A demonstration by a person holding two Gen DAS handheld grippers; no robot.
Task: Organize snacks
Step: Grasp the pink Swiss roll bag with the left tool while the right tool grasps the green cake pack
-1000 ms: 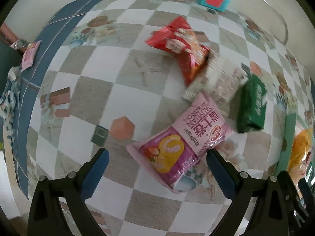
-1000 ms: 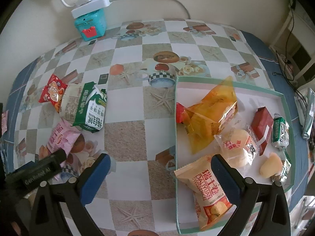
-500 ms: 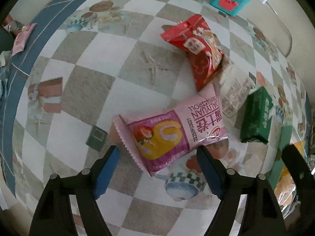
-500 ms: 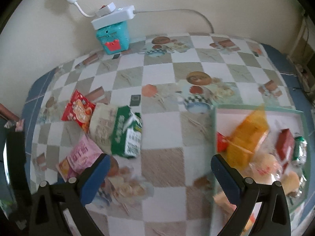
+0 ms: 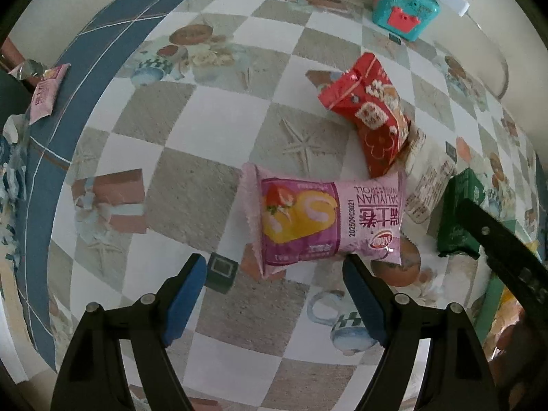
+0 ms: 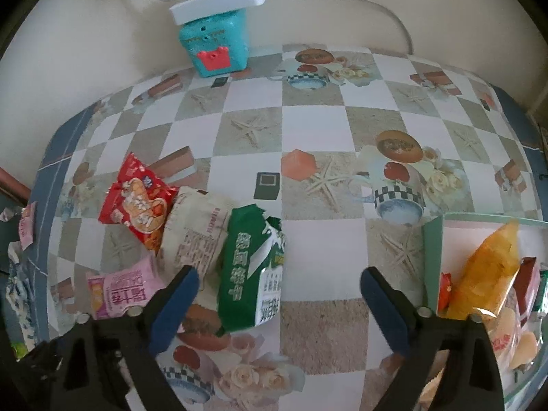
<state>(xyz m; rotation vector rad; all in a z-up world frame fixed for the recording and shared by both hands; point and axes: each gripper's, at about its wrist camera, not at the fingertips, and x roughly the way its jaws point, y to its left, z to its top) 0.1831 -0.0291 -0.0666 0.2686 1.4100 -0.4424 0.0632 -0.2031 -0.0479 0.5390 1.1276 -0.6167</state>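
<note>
Left gripper (image 5: 274,275) spread, empty, jaws recently narrowed, hovering just short of pink roll packet (image 5: 325,219). Right gripper (image 6: 279,289) wide, empty, jaws just closing, above green packet (image 6: 253,270). Further right, tray (image 6: 432,257) holding snacks.

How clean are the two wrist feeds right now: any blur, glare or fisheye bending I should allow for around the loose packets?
Left wrist view: sharp, the pink packet print readable, a soft sheen on the red packet, tablecloth squares bowed strongly toward the edges. Right wrist view: also unblurred, even daylight, the green packet crisp, the tray at the right rim stretched and curved.
</note>
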